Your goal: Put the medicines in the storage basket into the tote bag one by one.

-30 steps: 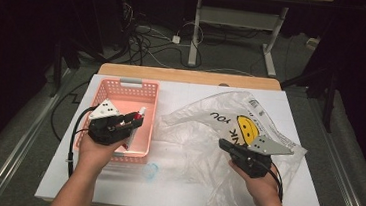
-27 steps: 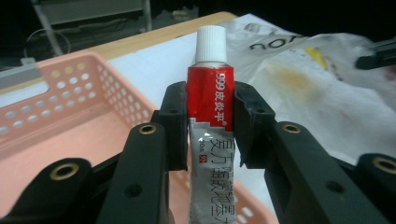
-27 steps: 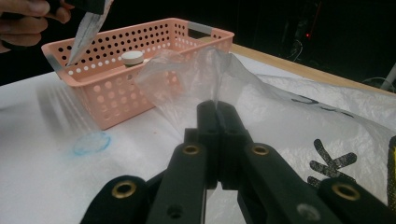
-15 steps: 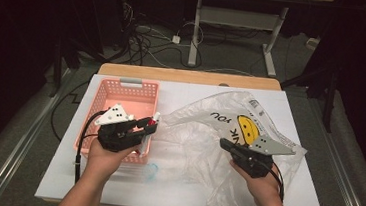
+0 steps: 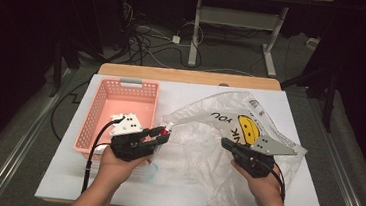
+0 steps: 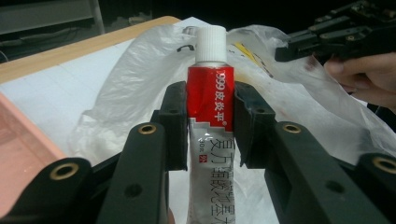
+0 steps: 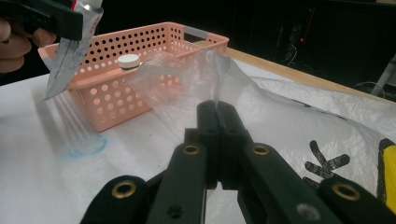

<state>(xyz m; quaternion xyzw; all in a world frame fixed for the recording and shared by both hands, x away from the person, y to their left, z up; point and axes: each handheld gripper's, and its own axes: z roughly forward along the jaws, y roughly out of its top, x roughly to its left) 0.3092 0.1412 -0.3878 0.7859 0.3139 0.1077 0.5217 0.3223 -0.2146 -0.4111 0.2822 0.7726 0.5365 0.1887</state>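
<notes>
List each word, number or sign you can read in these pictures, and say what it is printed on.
"999皮炎平": red band of the tube, held in the left gripper.
Larger grey characters lower on the tube: partly hidden, not surely readable.
"YOU", upside down, beside a yellow smiley: plastic bag.
White label on the bag: too small to read.

Red-and-silver tube with white cap, pink perforated basket, clear bag with yellow face print

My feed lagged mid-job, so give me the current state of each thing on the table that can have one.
left gripper: shut on the tube.
tube: capped, held off the table, cap toward the bag.
right gripper: shut, pinching the bag's film.
plastic bag: crumpled on the table, one edge lifted.
pink basket: upright on the table; a white-capped item inside.
</notes>
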